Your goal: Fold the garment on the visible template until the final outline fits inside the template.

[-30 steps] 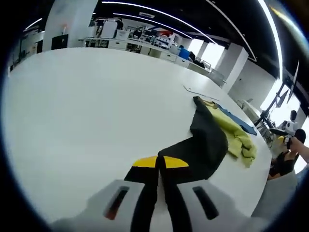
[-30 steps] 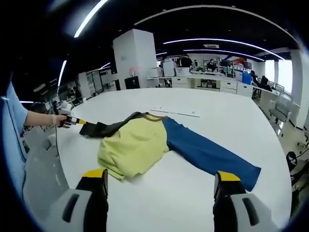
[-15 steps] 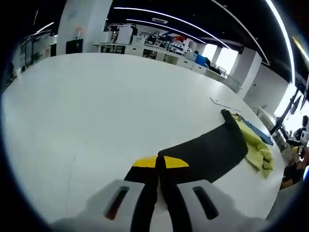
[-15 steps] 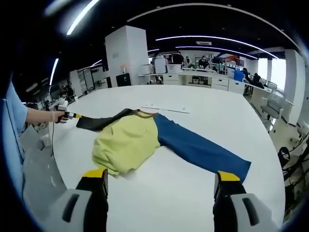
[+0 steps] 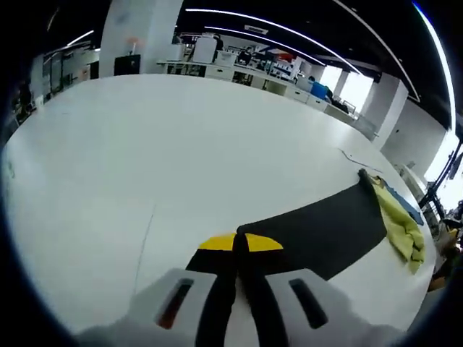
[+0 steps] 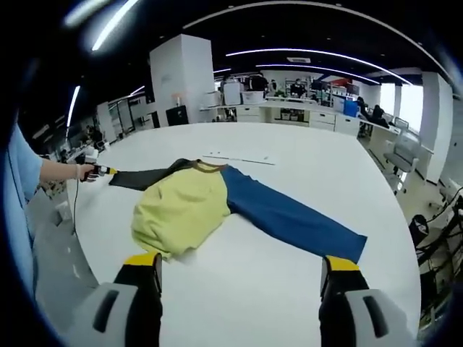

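Observation:
A garment lies on the white table (image 6: 304, 166): a yellow-green body (image 6: 177, 213), a blue sleeve (image 6: 289, 220) running right, and a black sleeve (image 6: 141, 177) stretched out to the left. In the left gripper view the black sleeve (image 5: 318, 231) runs from the jaws toward the yellow-green body (image 5: 405, 228). My left gripper (image 5: 241, 246) is shut on the end of the black sleeve; in the right gripper view it appears as the left gripper (image 6: 101, 171), held by a hand. My right gripper (image 6: 240, 271) stands open above bare table in front of the garment.
A thin pale strip (image 6: 239, 157) lies on the table beyond the garment. Desks, a white pillar (image 6: 177, 79) and seated people fill the office behind. A blue sleeve of the person (image 6: 18, 188) is at the left edge of the right gripper view.
The left gripper has pulled the black sleeve outward, away from the body, so it now lies straight and flatter. The right gripper stays open and has shifted only slightly.

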{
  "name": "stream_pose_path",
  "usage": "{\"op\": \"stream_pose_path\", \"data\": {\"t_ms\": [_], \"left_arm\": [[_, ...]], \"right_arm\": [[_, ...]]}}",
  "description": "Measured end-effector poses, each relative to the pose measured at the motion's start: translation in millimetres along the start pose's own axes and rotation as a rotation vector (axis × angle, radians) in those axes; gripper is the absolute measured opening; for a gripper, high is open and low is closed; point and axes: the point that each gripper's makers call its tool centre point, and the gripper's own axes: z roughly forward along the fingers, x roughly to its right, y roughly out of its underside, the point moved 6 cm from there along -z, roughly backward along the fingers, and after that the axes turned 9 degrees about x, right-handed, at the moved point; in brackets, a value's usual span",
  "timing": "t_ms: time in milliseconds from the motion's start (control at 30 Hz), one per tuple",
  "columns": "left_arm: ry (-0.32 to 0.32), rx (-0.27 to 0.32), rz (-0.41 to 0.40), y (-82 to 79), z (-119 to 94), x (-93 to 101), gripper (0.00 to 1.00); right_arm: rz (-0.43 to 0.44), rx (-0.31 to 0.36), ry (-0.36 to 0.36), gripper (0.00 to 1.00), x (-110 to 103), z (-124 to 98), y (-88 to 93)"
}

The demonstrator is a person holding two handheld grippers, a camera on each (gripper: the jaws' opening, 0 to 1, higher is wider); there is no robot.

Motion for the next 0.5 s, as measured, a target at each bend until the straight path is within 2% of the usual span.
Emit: {"op": "stream_pose_path", "data": {"t_ms": [367, 500], "left_arm": [[-0.091, -0.008, -0.013, 5.6, -10.3, -15.5, 0.00], [-0.105, -0.010, -0.018, 6.8, -13.5, -18.6, 0.00]], "right_arm": [[0.000, -0.020, -0.013, 0.91, -4.8, 0.3, 7.1], [0.000, -0.021, -0.016, 0.91, -5.4, 0.5, 7.9]]}}
